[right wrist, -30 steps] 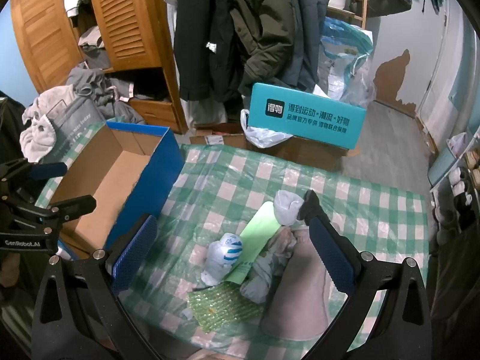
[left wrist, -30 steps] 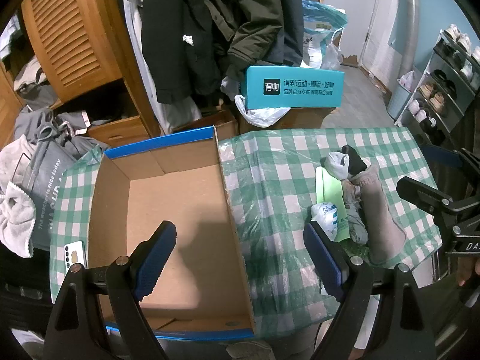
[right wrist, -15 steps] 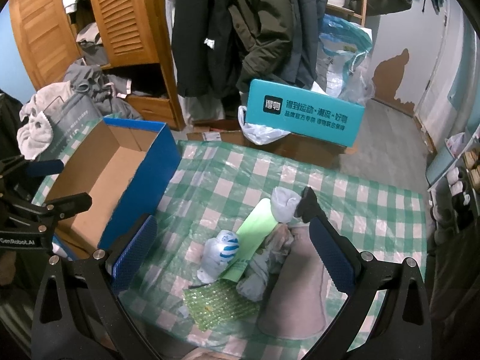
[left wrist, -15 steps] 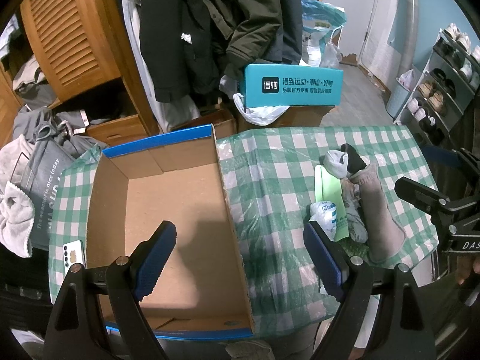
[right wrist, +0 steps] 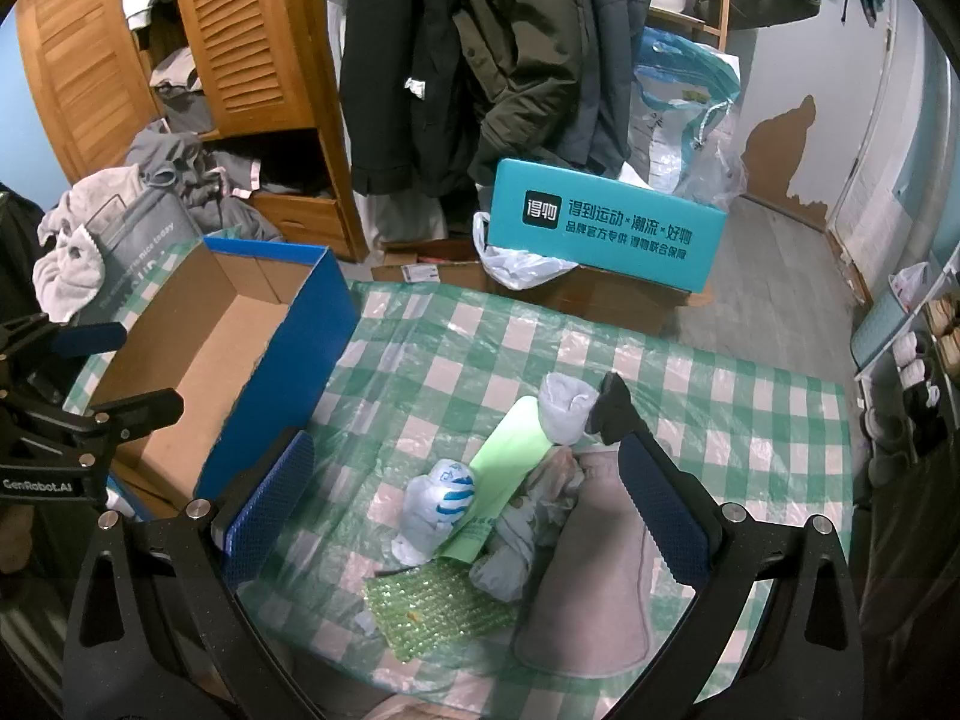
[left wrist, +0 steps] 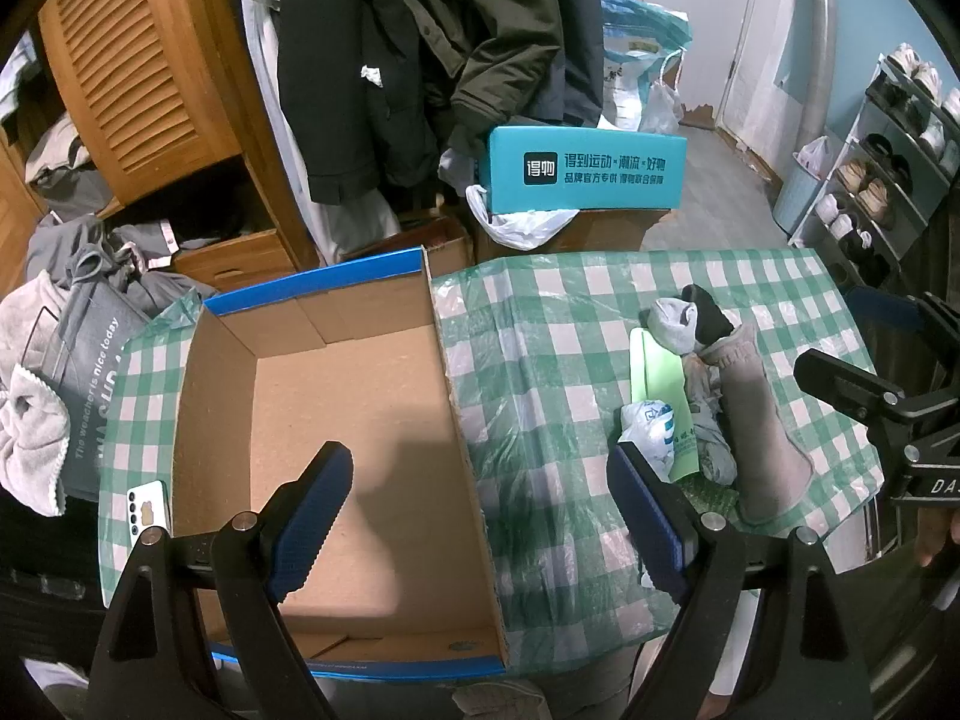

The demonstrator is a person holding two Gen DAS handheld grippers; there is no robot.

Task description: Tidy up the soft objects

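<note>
An open, empty cardboard box with blue outer walls (left wrist: pixel 336 420) (right wrist: pixel 282 360) stands on the left of a green checked tablecloth (left wrist: pixel 540 348) (right wrist: pixel 444 360). A heap of soft things lies on the right: a beige sock (left wrist: pixel 762 426) (right wrist: pixel 600 576), a rolled grey sock (left wrist: pixel 672 318) (right wrist: pixel 564 408), a black sock (left wrist: pixel 708 312) (right wrist: pixel 612 408), a white and blue bag (left wrist: pixel 648 426) (right wrist: pixel 438 504), a pale green flat packet (left wrist: pixel 660 384) (right wrist: pixel 510 468) and green bubble wrap (right wrist: pixel 438 606). My left gripper (left wrist: pixel 480 516) is open above the box's right wall. My right gripper (right wrist: pixel 468 510) is open above the heap.
A teal box (left wrist: pixel 585 168) (right wrist: pixel 606 231) sits on cartons beyond the table. Coats (right wrist: pixel 480 60) hang behind it. A wooden louvred wardrobe (left wrist: pixel 138 60) and a clothes pile (left wrist: pixel 66 324) are at left. A phone (left wrist: pixel 147 507) lies beside the box. A shoe rack (left wrist: pixel 888 162) stands at right.
Both grippers have drifted slightly; the view of the table has shifted a little. Nothing was taken hold of or moved.
</note>
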